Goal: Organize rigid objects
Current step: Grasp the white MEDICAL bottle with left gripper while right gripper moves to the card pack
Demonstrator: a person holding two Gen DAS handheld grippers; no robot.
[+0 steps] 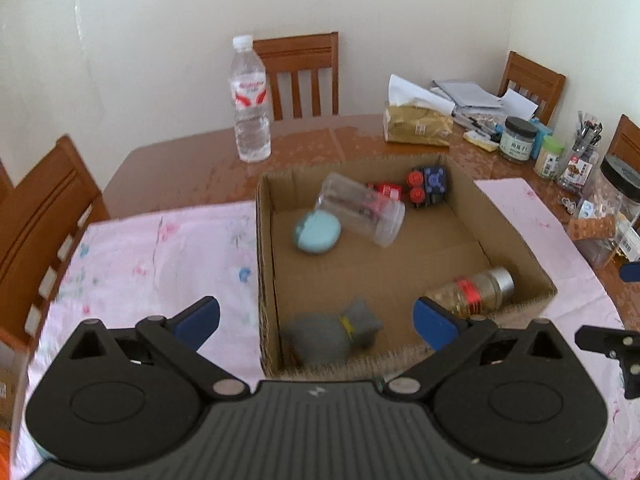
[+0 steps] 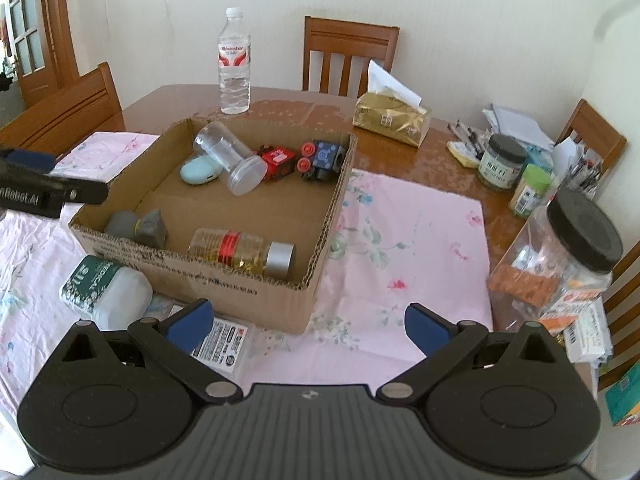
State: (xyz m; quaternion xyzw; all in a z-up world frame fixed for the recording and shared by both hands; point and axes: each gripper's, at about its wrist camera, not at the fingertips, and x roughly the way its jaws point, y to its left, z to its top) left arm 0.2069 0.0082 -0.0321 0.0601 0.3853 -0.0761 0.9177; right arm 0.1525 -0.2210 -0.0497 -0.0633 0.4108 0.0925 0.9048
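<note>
White plastic, with a green label, is what the next thing to be put away looks to be made of: a white bottle (image 2: 106,294) is seen lying on its side on the pink cloth (image 2: 400,248), just outside the near wall of the cardboard box (image 2: 256,292). It is found just ahead of the right hand-held gripper (image 2: 309,326) and to its left, close to the left finger. Its long side is seen running slantwise, up to the left and down to the right, along the box wall.

The right hand-held gripper is spread wide and nothing is held in it. The left hand-held gripper (image 1: 316,320) is spread wide too, with nothing pressed between its pads; a grey toy (image 1: 332,334) is seen right ahead of it, inside the box.

The bottle cannot be seen from the left wrist. The right hand is judged to be the nearer one. A small swing to the left would likely be needed, so that the bottle is gripped across its short side.
</note>
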